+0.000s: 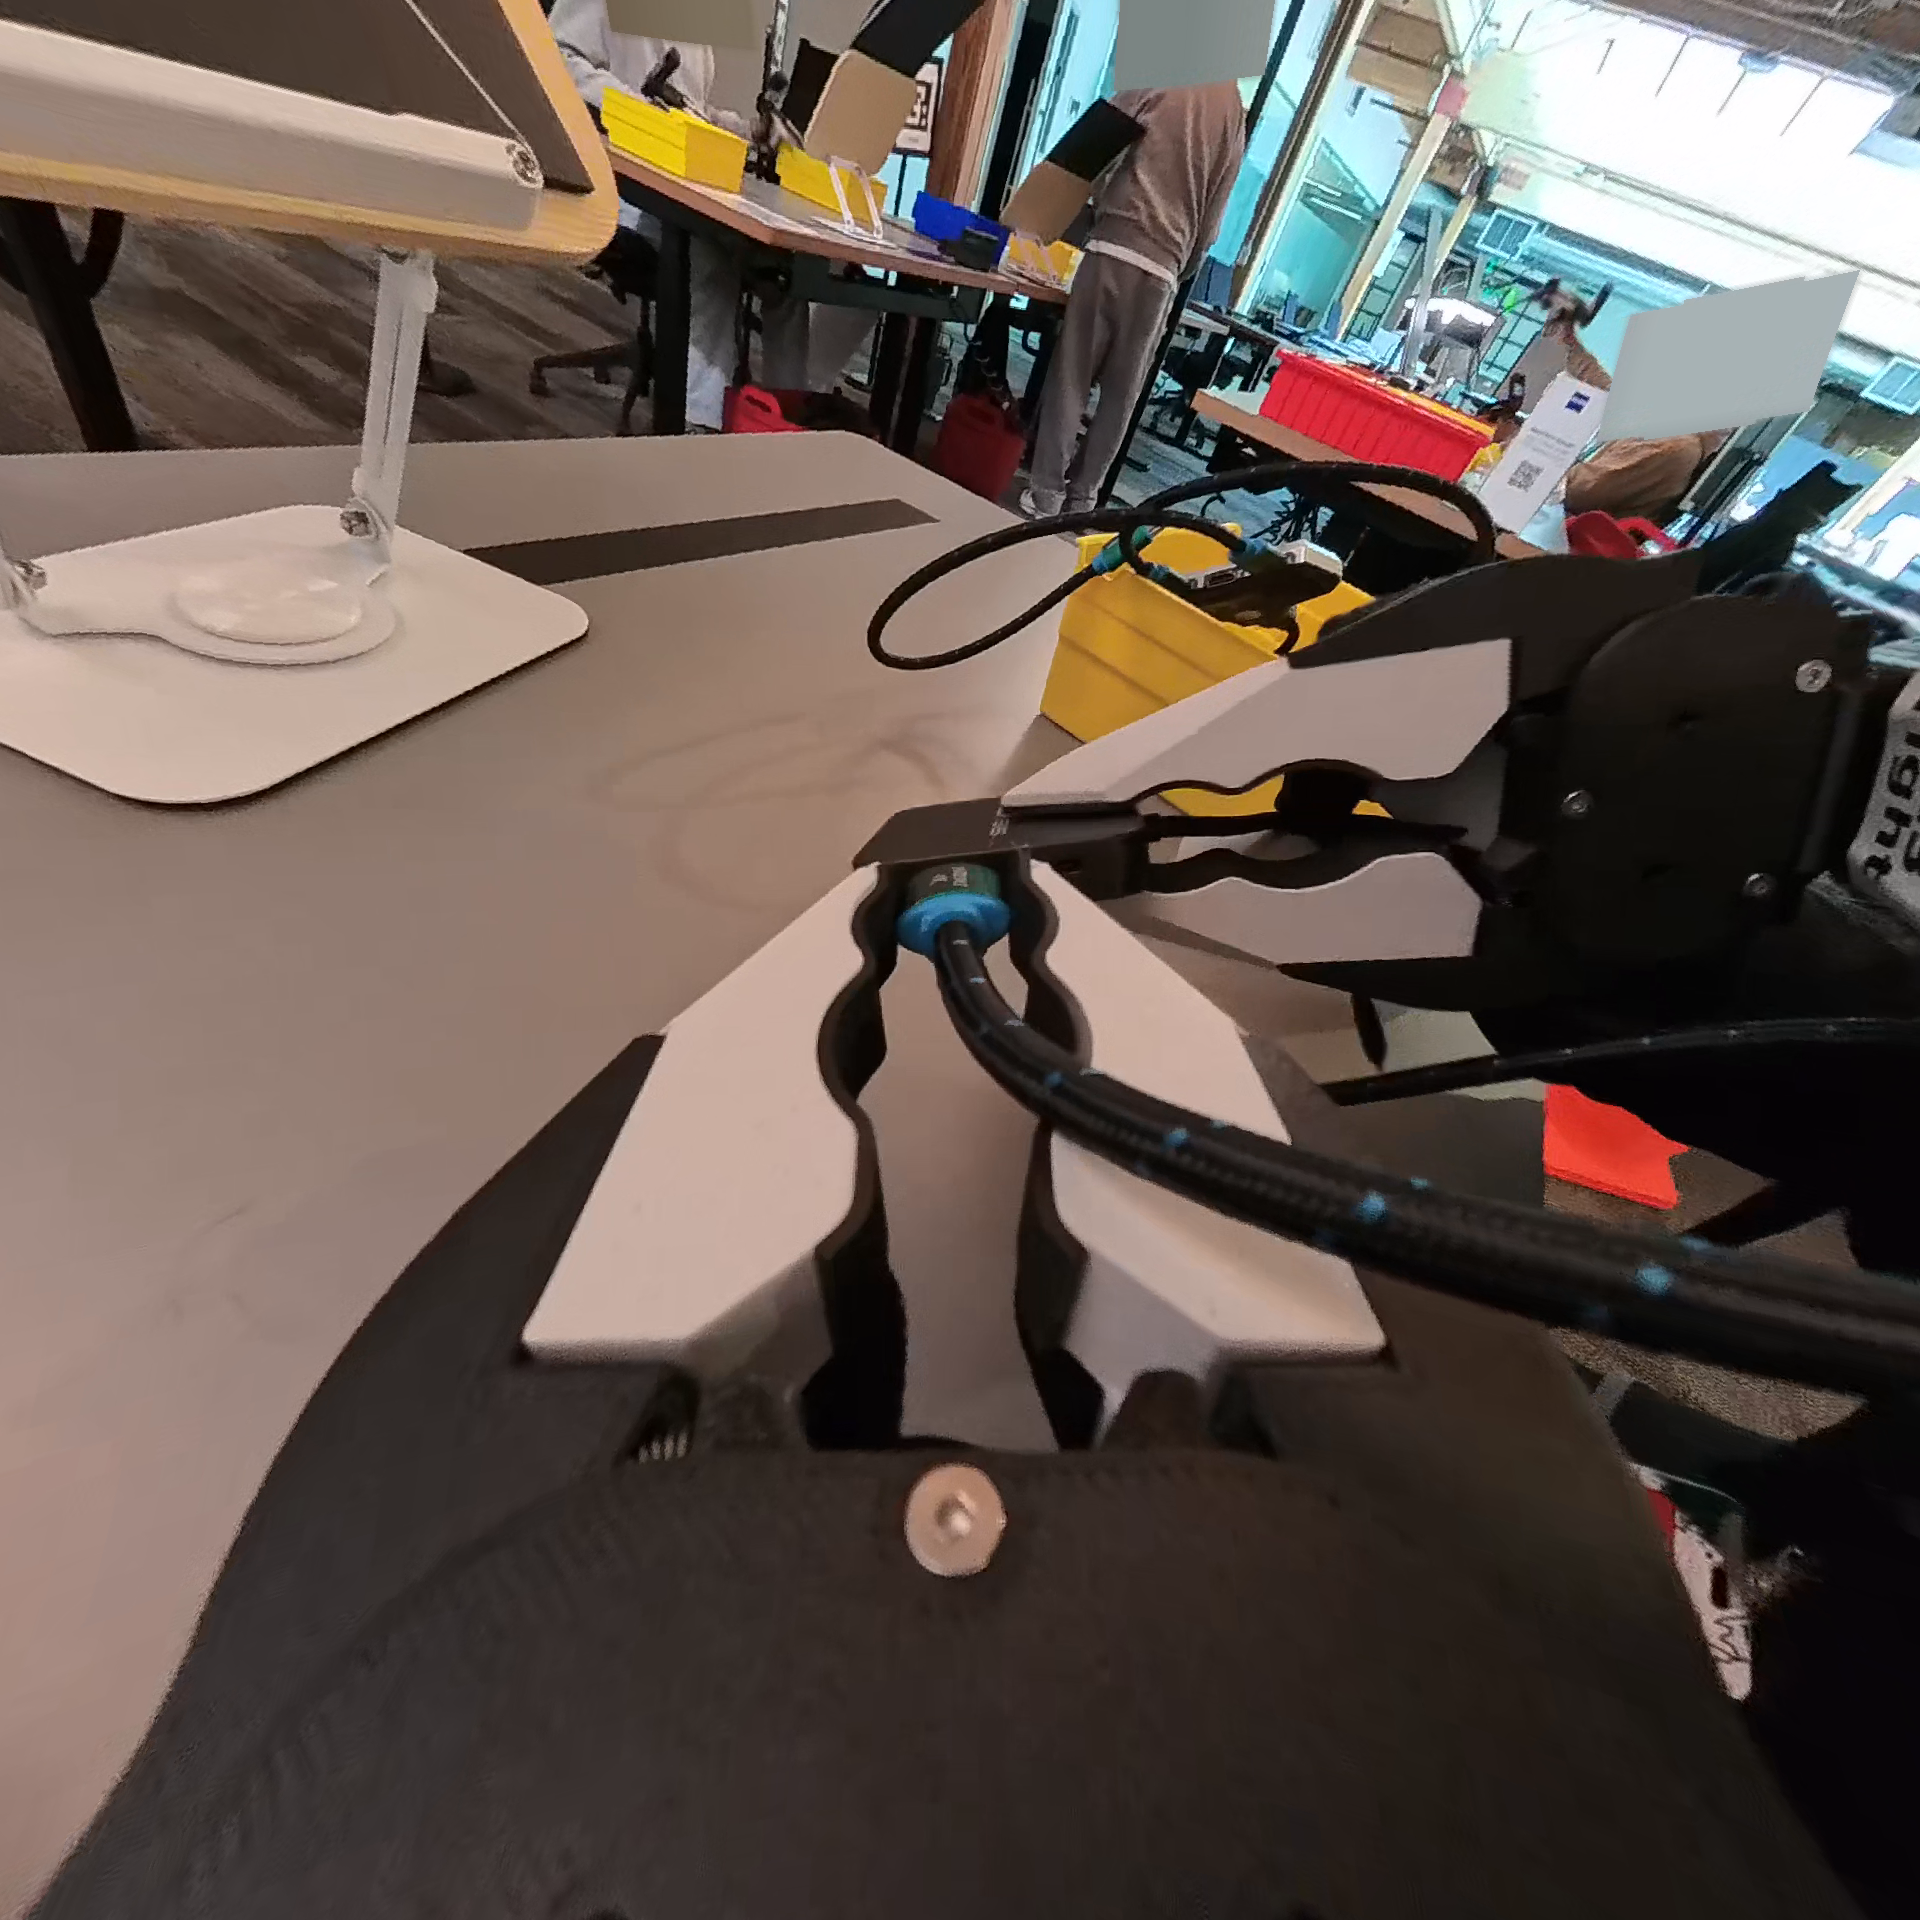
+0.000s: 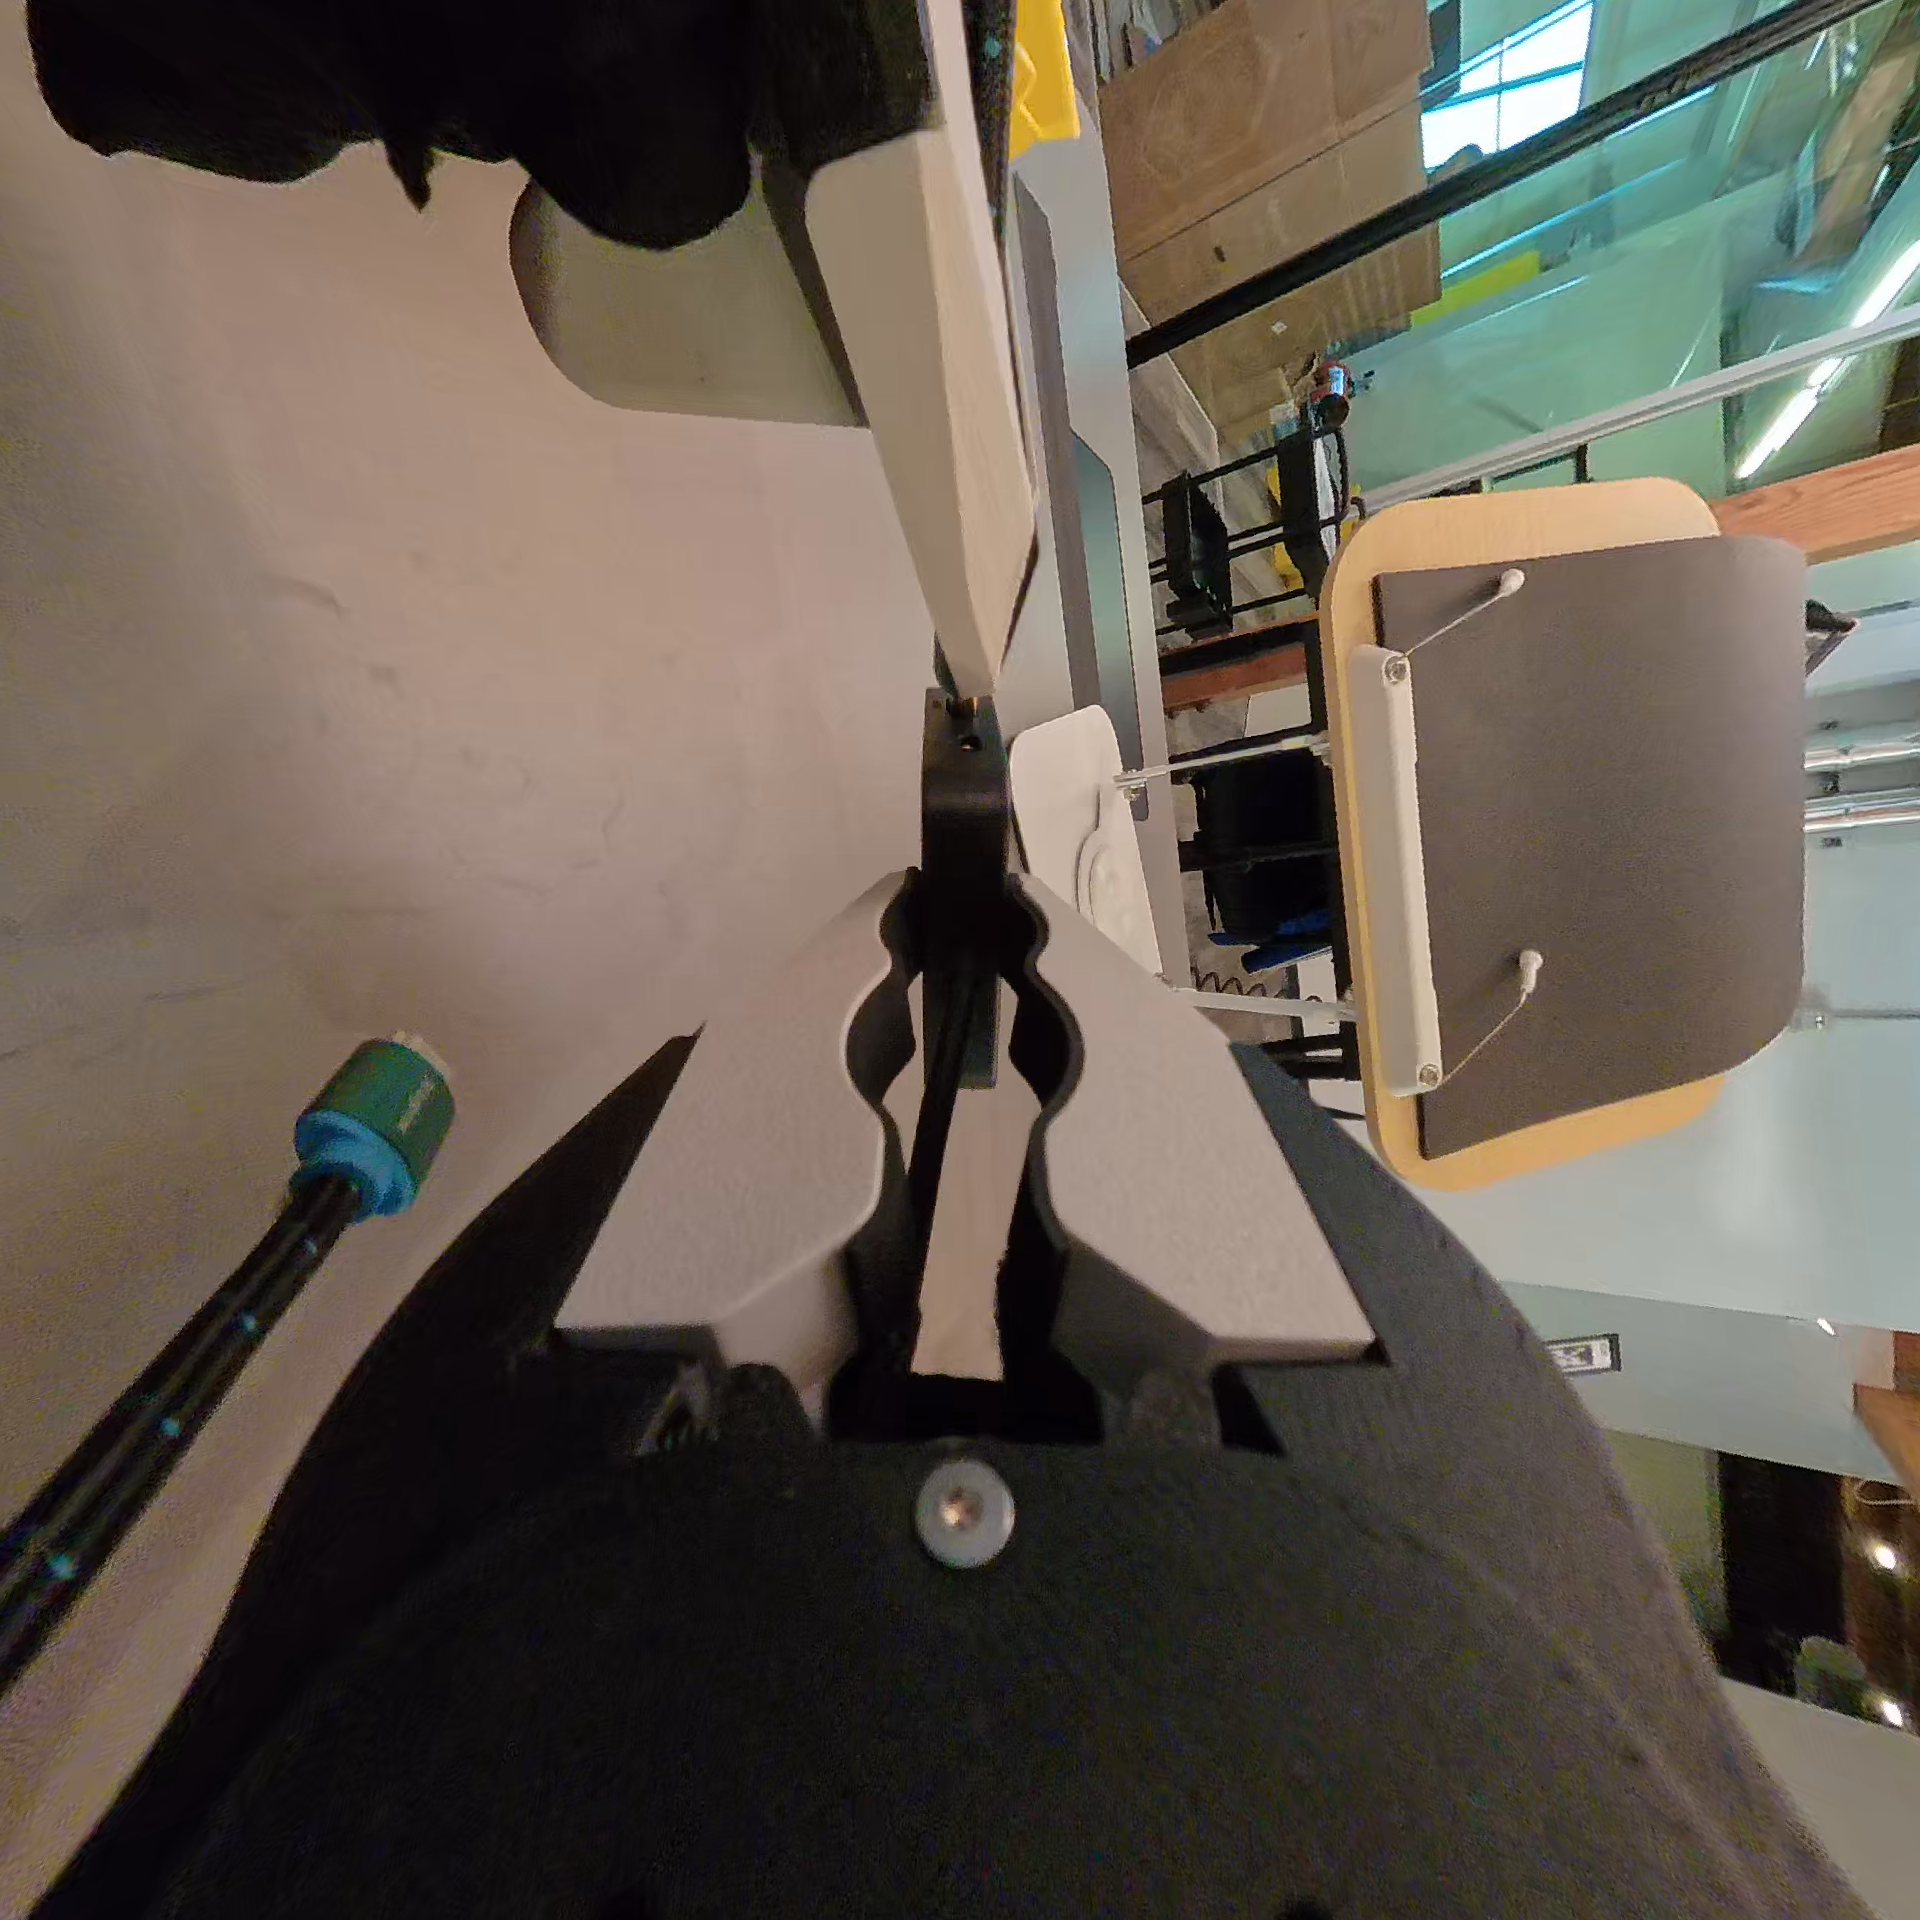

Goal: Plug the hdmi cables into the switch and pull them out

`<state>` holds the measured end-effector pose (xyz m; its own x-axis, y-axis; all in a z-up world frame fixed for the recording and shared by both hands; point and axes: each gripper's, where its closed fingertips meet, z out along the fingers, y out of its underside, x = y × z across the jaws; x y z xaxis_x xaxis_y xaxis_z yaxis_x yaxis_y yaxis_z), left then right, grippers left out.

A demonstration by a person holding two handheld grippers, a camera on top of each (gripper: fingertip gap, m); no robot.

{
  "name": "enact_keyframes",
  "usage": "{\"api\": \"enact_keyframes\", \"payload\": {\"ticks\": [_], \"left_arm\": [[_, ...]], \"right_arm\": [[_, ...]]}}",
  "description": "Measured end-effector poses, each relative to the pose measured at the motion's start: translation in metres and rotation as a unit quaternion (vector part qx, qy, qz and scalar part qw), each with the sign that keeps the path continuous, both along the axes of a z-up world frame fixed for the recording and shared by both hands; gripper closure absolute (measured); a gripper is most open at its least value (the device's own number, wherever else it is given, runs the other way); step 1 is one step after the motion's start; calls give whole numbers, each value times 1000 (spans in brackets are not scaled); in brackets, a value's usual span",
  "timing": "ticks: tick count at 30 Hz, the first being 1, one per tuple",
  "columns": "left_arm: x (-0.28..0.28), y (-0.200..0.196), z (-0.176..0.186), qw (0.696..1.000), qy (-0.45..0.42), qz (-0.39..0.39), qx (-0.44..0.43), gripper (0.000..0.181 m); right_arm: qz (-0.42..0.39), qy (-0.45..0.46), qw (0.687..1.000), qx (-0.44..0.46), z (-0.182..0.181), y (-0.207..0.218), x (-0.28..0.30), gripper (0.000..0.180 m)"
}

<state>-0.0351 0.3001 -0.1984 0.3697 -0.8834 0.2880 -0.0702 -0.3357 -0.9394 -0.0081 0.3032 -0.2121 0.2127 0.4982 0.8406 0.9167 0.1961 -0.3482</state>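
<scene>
Left wrist view: grey worktop (image 1: 436, 935), busy workshop behind.
Left gripper (image 1: 951, 904): clamped on teal HDMI plug (image 1: 951, 896), at the switch's (image 1: 956, 831) edge.
Right gripper (image 1: 1081, 847): clamped on black switch.
Hidden: plug tip, ports.
Count: two plugs visible, second (image 2: 390, 1117) loose; one yellow bin (image 1: 1143, 644).

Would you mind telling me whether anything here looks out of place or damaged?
Nothing looks damaged. The one oddity: a loose cable loops up out of the yellow bin and over the table, while the left gripper holds the plug against the switch.
</scene>
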Motion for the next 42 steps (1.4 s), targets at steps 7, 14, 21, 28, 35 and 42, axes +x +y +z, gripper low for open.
{"api": "enact_keyframes", "payload": {"ticks": [7,14,21,28,35,42], "left_arm": [[0,-5,10,999,-5,-33,-10,161],[-1,-6,15,999,-1,-36,-4,161],[6,-9,13,999,18,-28,8,162],[3,-10,19,999,5,-34,2,162],[3,-13,16,997,-14,-69,-40,161],[4,-7,15,998,5,-53,-26,161]], "right_arm": [[25,-14,999,18,13,-7,-2,170],[37,-2,999,11,19,-8,-4,170],[21,17,999,-16,13,-3,-7,170],[42,8,999,-4,18,-4,-10,170],[73,-21,997,10,18,-8,-12,170],[75,-13,997,-4,17,-4,-14,170]]}}
